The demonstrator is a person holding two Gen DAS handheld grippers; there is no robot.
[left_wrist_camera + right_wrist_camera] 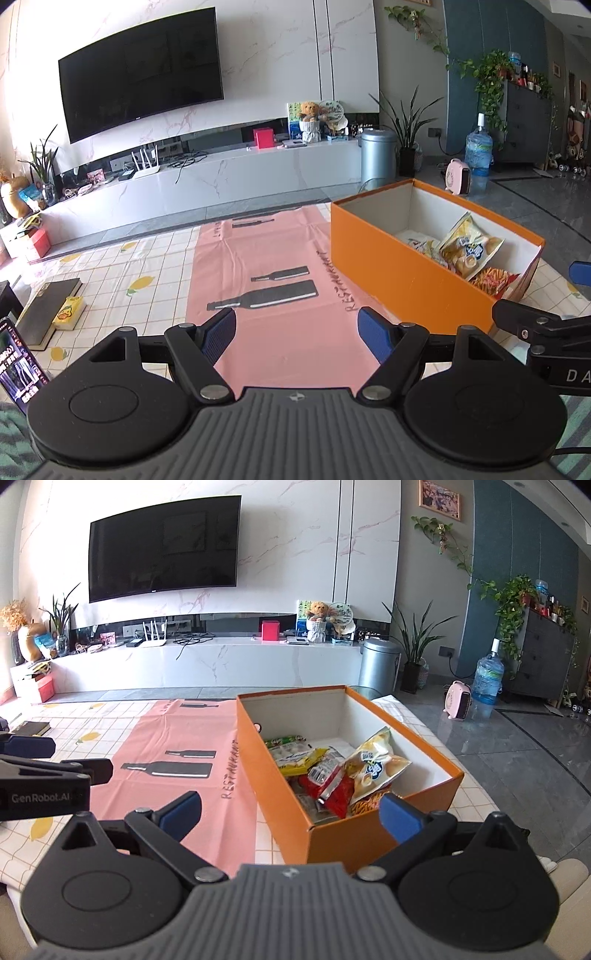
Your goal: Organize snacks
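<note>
An orange box [280, 775] stands on the table and holds several snack packets: a yellow chip bag [373, 768], a red packet [332, 786] and a yellow-green packet [299, 757]. The box [399, 284] also shows at the right of the left wrist view, with the chip bag [469, 247] inside. My left gripper [297, 332] is open and empty over the pink mat [273, 258]. My right gripper [291, 812] is open and empty at the box's near end. The right gripper's body shows in the left wrist view's right edge [543, 328].
A dark book [48, 310] and a small yellow snack pack [68, 314] lie at the table's left. A phone [18, 365] stands at the near left. The checked tablecloth [70, 734] covers the table. A TV unit [207, 661] stands beyond.
</note>
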